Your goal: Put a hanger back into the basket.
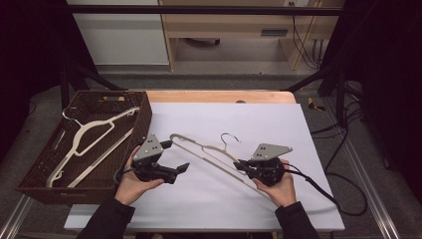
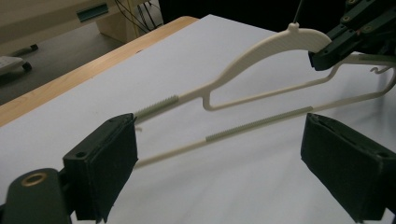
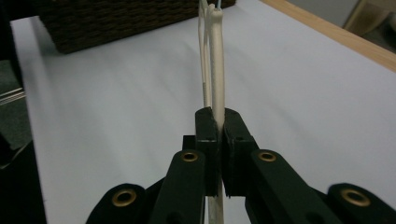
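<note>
Right tongs (image 3: 217, 140) are clamping the cream hanger (image 1: 209, 152) over the white table (image 1: 278, 124), right of the wicker basket (image 1: 142, 117) (another hanger inside); left tongs (image 2: 219, 163) are gaping wide around its arm.

This looks like a lab or test room set up for recording. A white sheet-covered wooden table (image 1: 259, 95) sits inside a black metal frame (image 1: 199, 10). Loose black cables (image 1: 348, 194) trail over grey carpet, and pale plywood furniture (image 1: 224, 25) lines the back wall.
</note>
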`<state>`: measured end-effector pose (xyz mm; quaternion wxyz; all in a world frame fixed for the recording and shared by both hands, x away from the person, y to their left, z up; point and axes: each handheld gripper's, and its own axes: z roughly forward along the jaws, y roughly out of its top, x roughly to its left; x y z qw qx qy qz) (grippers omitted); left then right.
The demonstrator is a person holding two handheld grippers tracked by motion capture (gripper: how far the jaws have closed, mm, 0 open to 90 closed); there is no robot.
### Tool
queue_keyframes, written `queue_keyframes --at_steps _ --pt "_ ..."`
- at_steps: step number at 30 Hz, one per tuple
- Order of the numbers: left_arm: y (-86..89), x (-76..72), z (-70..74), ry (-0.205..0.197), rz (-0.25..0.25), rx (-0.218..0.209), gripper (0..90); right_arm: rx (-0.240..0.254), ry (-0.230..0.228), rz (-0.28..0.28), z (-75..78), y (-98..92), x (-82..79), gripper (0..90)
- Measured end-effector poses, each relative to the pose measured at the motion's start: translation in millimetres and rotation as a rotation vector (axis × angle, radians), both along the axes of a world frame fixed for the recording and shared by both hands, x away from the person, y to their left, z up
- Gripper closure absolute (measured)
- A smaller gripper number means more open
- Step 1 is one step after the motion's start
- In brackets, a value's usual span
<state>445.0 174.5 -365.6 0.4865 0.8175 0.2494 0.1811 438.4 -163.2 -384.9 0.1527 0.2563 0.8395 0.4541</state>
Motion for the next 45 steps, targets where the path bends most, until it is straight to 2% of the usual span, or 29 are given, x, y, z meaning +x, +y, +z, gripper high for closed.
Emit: queue_keyframes --at_steps 6,10,13,16,19,22,27,30,34,41,44,45 --pt "-7.9 -0.4 -4.2 0.002 -0.037 0.028 15.7 0.019 0.039 0.094 -0.1 17.7 -6.1 87.4" --pt "-16.7 -1.5 -10.4 0.002 -0.074 0.062 23.6 0.028 0.062 0.151 -1.4 27.7 -9.2 87.4" --pt "-23.9 -2.9 -15.3 0.006 -0.106 0.097 30.9 0.021 0.067 0.168 -1.8 32.4 -11.2 87.3" --pt "-27.5 -2.8 -18.2 0.023 -0.127 0.119 43.0 0.017 0.075 0.185 -3.0 35.2 -11.6 87.3" --pt "-28.4 -2.0 -19.9 0.036 -0.126 0.117 52.7 0.016 0.087 0.198 -4.7 36.6 -11.2 87.4" --pt "-28.2 -1.5 -20.6 0.032 -0.133 0.122 60.1 0.019 0.097 0.21 -5.9 37.5 -10.8 87.3" --pt "-28.4 -3.5 -19.8 0.028 -0.15 0.161 64.5 0.016 0.104 0.223 -5.7 36.4 -10.0 87.2" --pt "-29.6 -5.8 -19.0 0.028 -0.156 0.183 67.5 0.008 0.101 0.221 -5.8 35.9 -8.9 86.1" --pt "-33.1 -8.3 -18.8 0.055 -0.182 0.189 75.2 0.01 0.086 0.16 -5.1 30.6 -6.4 80.9" --pt "-39.8 -13.5 -17.8 0.106 -0.228 0.171 82.7 0.028 0.034 0.075 -9.6 26.1 -1.2 65.9" --pt "-42.9 -15.3 -17.8 0.129 -0.253 0.15 85.2 0.015 -0.001 0.05 -10.2 26.3 -1.3 59.9" --pt "-44.2 -16.5 -18.3 0.139 -0.249 0.127 85.9 0.017 -0.004 0.046 -10.4 26.1 -1.4 57.8"
